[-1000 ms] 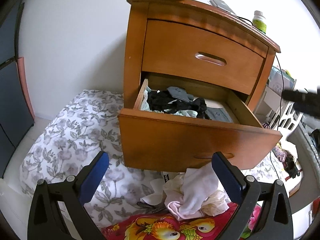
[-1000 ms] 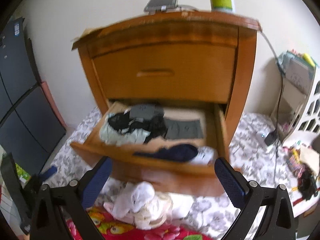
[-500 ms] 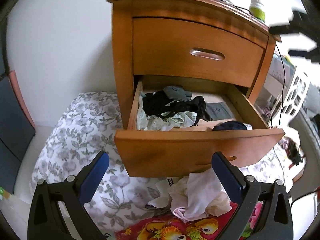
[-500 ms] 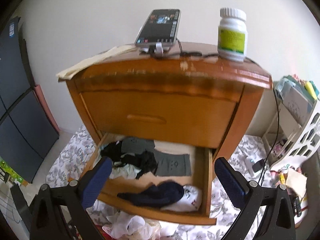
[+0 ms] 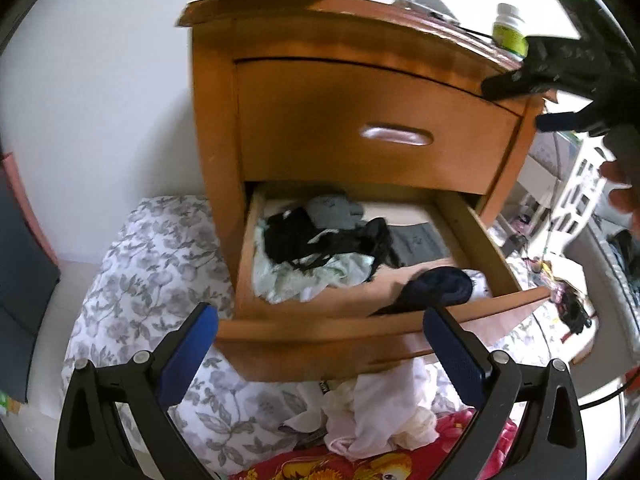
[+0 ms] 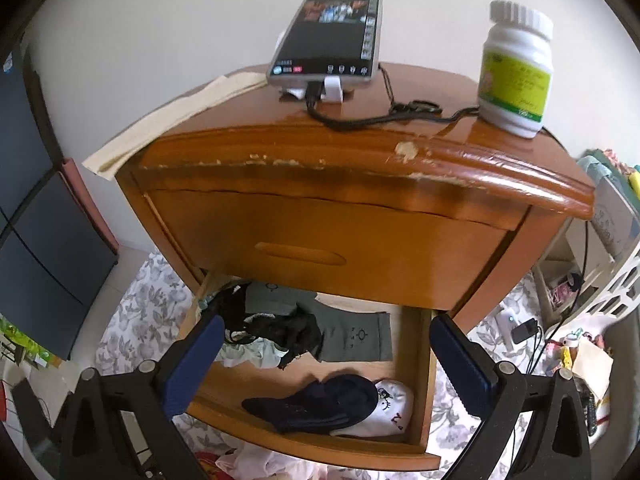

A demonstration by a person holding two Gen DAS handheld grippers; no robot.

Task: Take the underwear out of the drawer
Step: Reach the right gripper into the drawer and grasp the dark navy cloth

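While both grippers, left gripper (image 5: 320,332) and right gripper (image 6: 326,340), hang spread and empty, the open drawer (image 5: 352,328) of underwear (image 5: 320,240) lies between their jaws, floral bedding (image 5: 152,264) below-left.

This is a bedroom in a home. A wooden nightstand (image 6: 360,240) stands by a white wall, with a phone (image 6: 328,36) and a pill bottle (image 6: 516,76) on top. Its open drawer (image 5: 360,320) holds clothes, and a flowery blanket (image 5: 152,280) lies below.
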